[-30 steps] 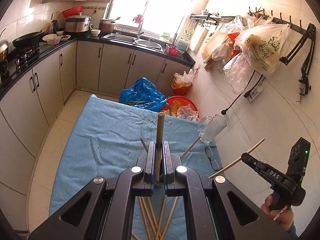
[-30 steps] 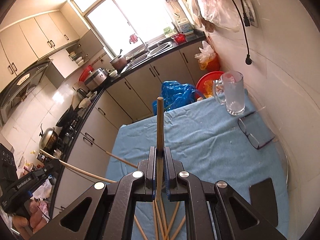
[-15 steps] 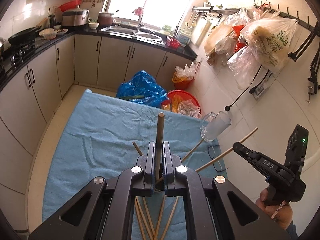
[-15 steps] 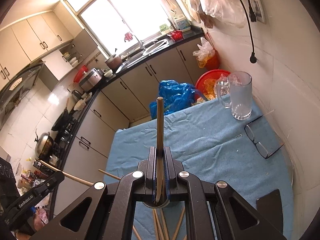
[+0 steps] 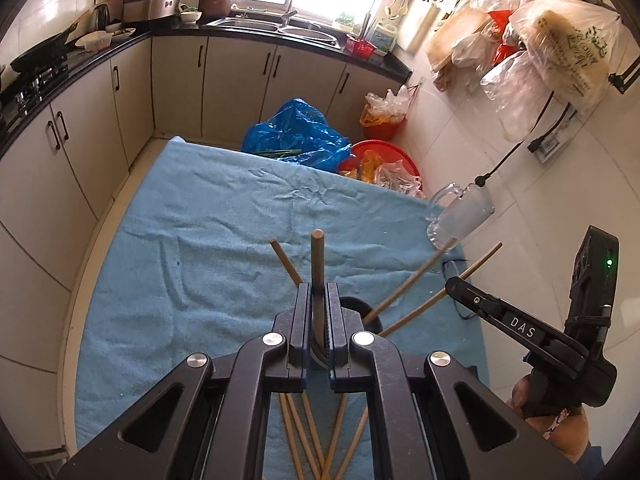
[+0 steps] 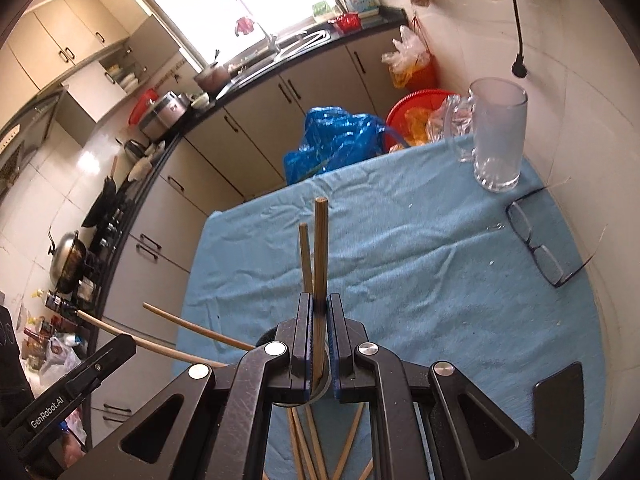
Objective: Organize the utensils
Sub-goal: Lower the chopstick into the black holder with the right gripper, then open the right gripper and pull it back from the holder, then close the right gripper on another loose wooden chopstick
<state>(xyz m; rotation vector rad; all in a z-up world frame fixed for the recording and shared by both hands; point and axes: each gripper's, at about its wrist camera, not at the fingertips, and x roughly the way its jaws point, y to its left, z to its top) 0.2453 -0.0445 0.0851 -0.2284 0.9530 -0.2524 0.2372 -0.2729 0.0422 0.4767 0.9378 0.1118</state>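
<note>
My left gripper (image 5: pixel 319 294) is shut on a wooden chopstick (image 5: pixel 317 264) that stands upright over a dark round holder (image 5: pixel 356 307) on the blue cloth. My right gripper (image 6: pixel 319 307) is shut on another wooden chopstick (image 6: pixel 320 248), also upright over the holder (image 6: pixel 268 336). It shows in the left wrist view (image 5: pixel 520 328) at the right, its chopstick (image 5: pixel 460 280) slanting down to the holder. Two more chopsticks (image 5: pixel 286 260) lean out of the holder. Several loose chopsticks (image 5: pixel 312 436) lie on the cloth below the grippers.
The table with the blue cloth (image 5: pixel 208 232) stands against a white tiled wall. A glass mug (image 6: pixel 498 136) and a pair of glasses (image 6: pixel 536 244) sit at the far right. A black flat object (image 6: pixel 560 392) lies near right. Blue bag (image 5: pixel 296 136) and red basin (image 5: pixel 376 160) beyond the table.
Both grippers have lowered and tilted down toward the holder, each still holding its chopstick. The holder and the leaning chopsticks have come into view in front of the jaws.
</note>
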